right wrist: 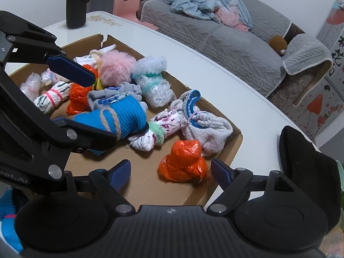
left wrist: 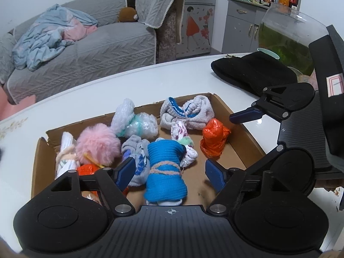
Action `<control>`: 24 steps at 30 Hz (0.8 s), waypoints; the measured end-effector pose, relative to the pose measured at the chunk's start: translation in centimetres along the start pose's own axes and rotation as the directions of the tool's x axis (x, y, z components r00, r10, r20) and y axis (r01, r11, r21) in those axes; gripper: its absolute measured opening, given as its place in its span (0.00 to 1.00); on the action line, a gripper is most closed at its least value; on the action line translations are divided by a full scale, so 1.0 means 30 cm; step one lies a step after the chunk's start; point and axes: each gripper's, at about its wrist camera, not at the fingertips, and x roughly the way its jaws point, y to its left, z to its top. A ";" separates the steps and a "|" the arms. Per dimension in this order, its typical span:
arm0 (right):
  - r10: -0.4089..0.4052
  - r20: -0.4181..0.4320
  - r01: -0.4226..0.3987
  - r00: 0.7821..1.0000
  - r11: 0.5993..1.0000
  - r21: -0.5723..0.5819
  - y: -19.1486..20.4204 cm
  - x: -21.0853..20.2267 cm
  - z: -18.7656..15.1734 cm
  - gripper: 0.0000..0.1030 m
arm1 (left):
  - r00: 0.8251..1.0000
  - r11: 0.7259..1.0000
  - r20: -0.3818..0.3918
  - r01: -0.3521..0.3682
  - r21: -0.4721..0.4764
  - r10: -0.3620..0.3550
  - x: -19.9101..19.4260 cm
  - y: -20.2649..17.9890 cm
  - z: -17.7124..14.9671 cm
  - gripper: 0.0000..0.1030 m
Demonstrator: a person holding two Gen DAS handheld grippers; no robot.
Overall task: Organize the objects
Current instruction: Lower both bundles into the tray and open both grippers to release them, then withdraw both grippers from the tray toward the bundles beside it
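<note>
The blue knitted bundle (left wrist: 164, 173) lay in the cardboard tray (left wrist: 247, 133) on the white table (left wrist: 150, 81). My left gripper (left wrist: 169, 173) stood spread around it, its pads clear of the wool, gripping nothing. My right gripper (right wrist: 171, 171) was also wide apart and empty, the orange plastic bundle (right wrist: 182, 163) sitting free between its fingers. A pink pompom (left wrist: 97, 144), bubble-wrap roll (left wrist: 134, 119) and grey towel bundle (left wrist: 189, 112) crowded the tray. Both grippers pointed steeply down
</note>
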 end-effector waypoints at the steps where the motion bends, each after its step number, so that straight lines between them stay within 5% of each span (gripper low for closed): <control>1: -0.001 -0.001 0.001 1.000 1.000 0.001 0.003 -0.006 -0.002 0.81 | 1.000 1.000 0.000 -0.002 0.004 0.002 -0.008 -0.001 -0.003 0.75; 24: -0.008 0.091 -0.008 0.996 0.986 0.168 0.094 -0.229 -0.094 0.96 | 0.997 0.996 0.046 -0.052 -0.073 0.056 -0.314 0.078 -0.162 0.84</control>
